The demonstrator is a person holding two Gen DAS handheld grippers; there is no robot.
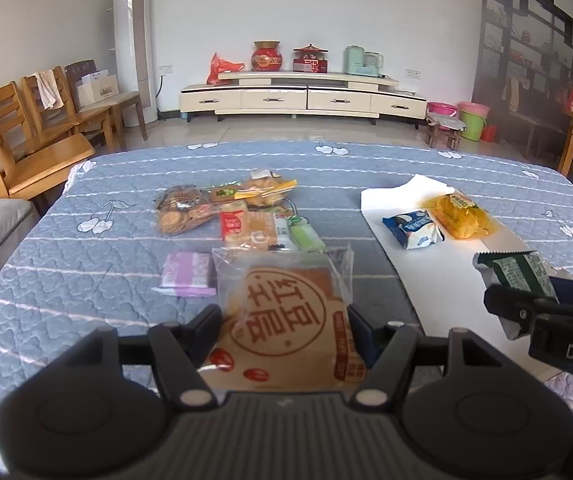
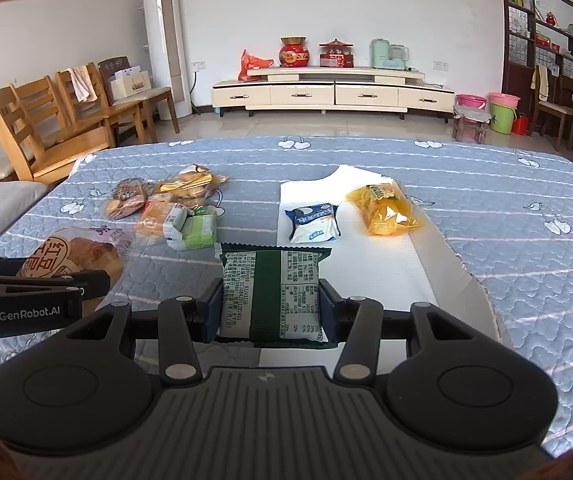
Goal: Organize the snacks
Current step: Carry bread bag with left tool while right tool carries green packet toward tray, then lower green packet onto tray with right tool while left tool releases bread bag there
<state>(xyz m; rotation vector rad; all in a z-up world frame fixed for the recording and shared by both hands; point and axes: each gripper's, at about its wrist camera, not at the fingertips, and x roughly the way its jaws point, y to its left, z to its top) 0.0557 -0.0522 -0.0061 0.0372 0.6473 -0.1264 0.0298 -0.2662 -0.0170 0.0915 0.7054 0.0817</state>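
Note:
My left gripper (image 1: 284, 320) is shut on a clear-wrapped bread packet with a red round stamp (image 1: 286, 316), held above the blue quilted table. It also shows in the right wrist view (image 2: 74, 256). My right gripper (image 2: 271, 300) is shut on a dark green snack packet (image 2: 272, 292), held over the near end of the white cardboard sheet (image 2: 386, 264). A blue-white packet (image 2: 313, 222) and a yellow packet (image 2: 384, 210) lie on that sheet. A pile of mixed snacks (image 1: 242, 210) lies on the table at centre left, with a purple packet (image 1: 188, 274) near it.
The blue quilted tablecloth (image 1: 86, 264) covers the table. Wooden chairs (image 1: 26, 136) stand off its left far corner. A cream TV cabinet (image 1: 302, 96) lines the far wall. Coloured buckets (image 1: 472, 118) and a small stool stand on the floor at far right.

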